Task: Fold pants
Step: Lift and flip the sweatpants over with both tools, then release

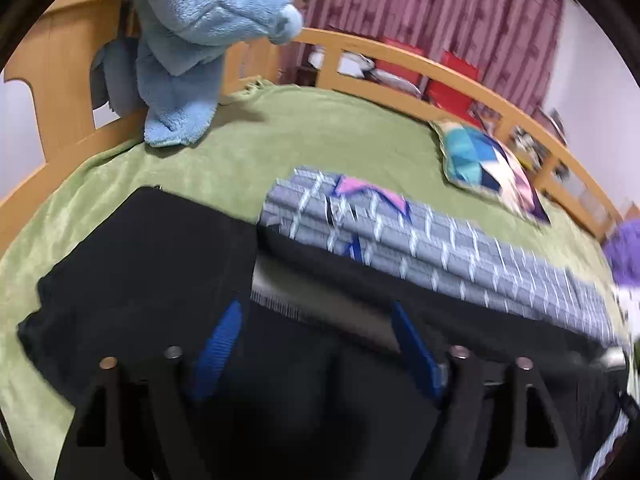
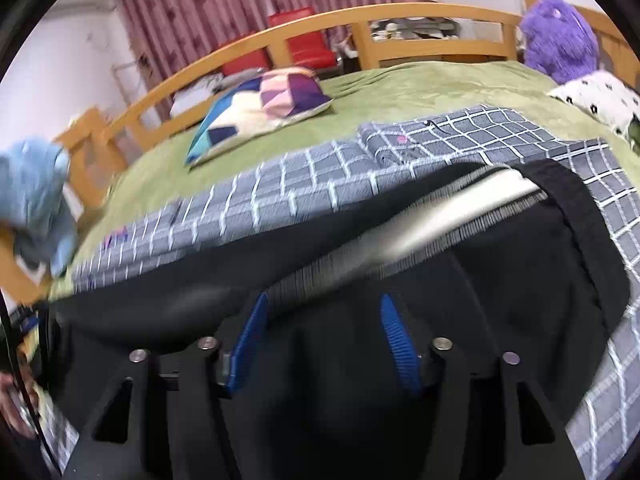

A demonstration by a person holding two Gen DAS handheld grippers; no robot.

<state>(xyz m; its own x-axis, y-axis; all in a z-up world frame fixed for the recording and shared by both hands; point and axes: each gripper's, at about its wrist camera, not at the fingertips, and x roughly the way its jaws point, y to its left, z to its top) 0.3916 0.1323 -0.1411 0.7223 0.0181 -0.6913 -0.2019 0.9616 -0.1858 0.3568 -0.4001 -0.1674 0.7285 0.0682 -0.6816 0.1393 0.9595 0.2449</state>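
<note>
I am holding the left gripper [image 1: 316, 312] parted and empty above the black fabric pants with a white-grey side stripe [image 1: 140, 264], lying on the green bedspread [image 1: 340, 132]; the right gripper [image 2: 324, 306], likewise spread, is gripping nothing over the same pants [image 2: 520, 264].

A home bedroom: a green-blanketed bed [image 2: 420, 84] with curved wooden rail [image 2: 248, 38], a geometric patchwork cushion [image 2: 260, 108], a fuzzy purple plush toy [image 2: 556, 36] and maroon patterned curtains [image 2: 224, 4].
</note>
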